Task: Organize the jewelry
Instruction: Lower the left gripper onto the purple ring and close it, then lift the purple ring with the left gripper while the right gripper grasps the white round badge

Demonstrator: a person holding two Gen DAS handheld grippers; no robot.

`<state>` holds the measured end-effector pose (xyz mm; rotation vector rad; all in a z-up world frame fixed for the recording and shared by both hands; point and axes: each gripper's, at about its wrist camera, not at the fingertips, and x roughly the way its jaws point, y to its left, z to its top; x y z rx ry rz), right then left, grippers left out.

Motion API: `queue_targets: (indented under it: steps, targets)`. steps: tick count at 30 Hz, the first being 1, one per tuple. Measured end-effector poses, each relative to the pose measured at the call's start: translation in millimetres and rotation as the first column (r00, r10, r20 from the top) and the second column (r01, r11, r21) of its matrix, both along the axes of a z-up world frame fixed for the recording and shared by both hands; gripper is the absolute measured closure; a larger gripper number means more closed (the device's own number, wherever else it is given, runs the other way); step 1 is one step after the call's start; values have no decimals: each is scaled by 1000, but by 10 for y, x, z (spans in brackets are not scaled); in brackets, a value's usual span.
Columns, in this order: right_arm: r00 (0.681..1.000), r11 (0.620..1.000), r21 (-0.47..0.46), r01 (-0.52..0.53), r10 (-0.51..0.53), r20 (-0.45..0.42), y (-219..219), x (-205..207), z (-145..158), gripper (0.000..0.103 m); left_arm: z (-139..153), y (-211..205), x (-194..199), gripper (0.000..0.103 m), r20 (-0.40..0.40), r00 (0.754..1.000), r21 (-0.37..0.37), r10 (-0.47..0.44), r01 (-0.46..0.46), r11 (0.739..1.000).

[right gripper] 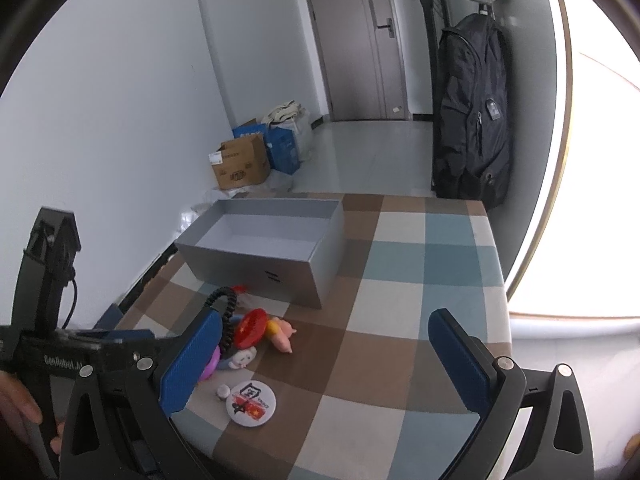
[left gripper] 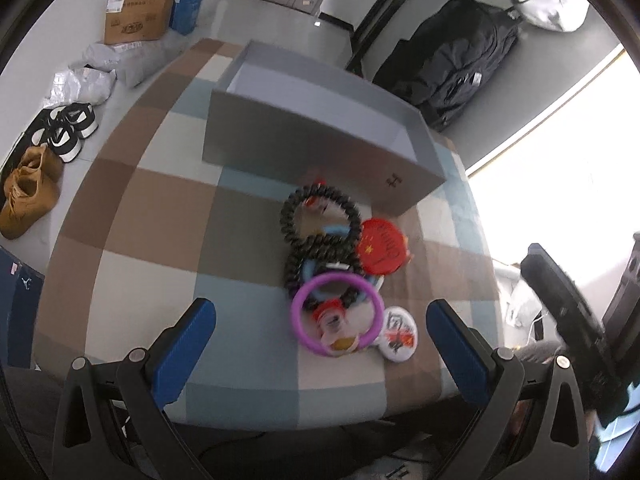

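A pile of trinkets lies on the checkered tablecloth (left gripper: 160,216) in front of an open grey box (left gripper: 304,140). It holds a purple ring (left gripper: 298,316), black spiral hair ties (left gripper: 288,208), a red round badge (left gripper: 380,248) and a white badge (left gripper: 398,338). My left gripper (left gripper: 320,320) hovers open just short of the pile, nothing between its blue fingers. In the right wrist view the grey box (right gripper: 256,256), red badge (right gripper: 252,328), white badge (right gripper: 250,402) and a small pink figure (right gripper: 282,334) show. My right gripper (right gripper: 324,356) stands open above bare cloth, right of the pile.
Shoes (left gripper: 28,196), cardboard and blue boxes (left gripper: 140,16) and plastic bags sit on the floor left of the table. A black backpack (right gripper: 472,120) hangs at the far right. A hand (right gripper: 18,404) holds the left gripper's body (right gripper: 48,280).
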<state>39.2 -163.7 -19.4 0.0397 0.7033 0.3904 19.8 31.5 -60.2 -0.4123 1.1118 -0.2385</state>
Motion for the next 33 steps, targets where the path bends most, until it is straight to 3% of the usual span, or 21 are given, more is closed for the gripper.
queue_targets:
  steps: [4, 8, 12, 15, 17, 18, 26, 33]
  targets:
    - [1000, 1000, 8, 0, 0, -19, 5, 42, -20, 0, -37, -111, 5, 2, -22, 999, 19, -45, 46, 999]
    - [1000, 1000, 15, -6, 7, -31, 30, 74, -34, 0, -57, -157, 27, 9, -36, 997, 25, -74, 75, 997]
    - [999, 1000, 11, -12, 12, -32, 47, 74, -37, 0, -47, -196, 32, 18, -24, 995, 77, -94, 95, 992]
    - [999, 1000, 8, -15, 15, -34, 60, 75, -44, 0, -47, -255, 39, 27, -20, 994, 146, -110, 111, 983]
    - [999, 1000, 6, -16, 16, -36, 65, 70, -43, 0, -33, -255, 38, 48, -15, 993, 155, -116, 117, 981]
    - [999, 1000, 4, -16, 16, -36, 68, 66, -41, 0, -20, -248, 34, 50, -18, 993, 136, -119, 120, 983]
    - [999, 1000, 1, -15, 15, -37, 74, 56, -41, 0, 27, -228, 19, 54, 1, 993, 131, -119, 118, 984]
    - [999, 1000, -9, -15, 14, -45, 70, 51, -63, 0, 79, -128, 4, 55, 11, 995, 74, -95, 94, 993]
